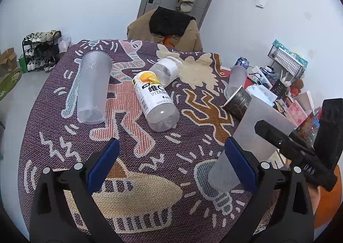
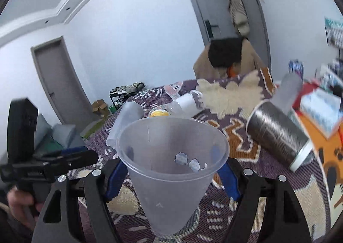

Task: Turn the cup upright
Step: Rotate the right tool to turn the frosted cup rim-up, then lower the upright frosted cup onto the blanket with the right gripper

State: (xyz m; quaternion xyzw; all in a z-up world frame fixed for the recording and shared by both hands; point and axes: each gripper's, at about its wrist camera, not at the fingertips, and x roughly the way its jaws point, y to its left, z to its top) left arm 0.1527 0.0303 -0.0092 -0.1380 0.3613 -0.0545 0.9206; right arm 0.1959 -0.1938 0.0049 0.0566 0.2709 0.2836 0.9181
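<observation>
My right gripper (image 2: 171,168) is shut on a frosted plastic cup (image 2: 171,161), blue pads on both sides of it, its open mouth tilted toward the camera. In the left wrist view the same cup (image 1: 253,135) hangs tilted above the patterned cloth, base low, with the right gripper's black body (image 1: 300,150) beside it. My left gripper (image 1: 171,165) is open and empty over the cloth. Another frosted cup (image 1: 92,88) lies on its side at the left.
A vitamin drink bottle (image 1: 154,101) and a clear bottle (image 1: 165,69) lie mid-table. A dark paper cup (image 1: 238,101) and a frosted cup (image 1: 235,80) lie at the right. Boxes and clutter (image 1: 285,92) fill the right edge. A chair with a coat (image 1: 167,28) stands behind the table.
</observation>
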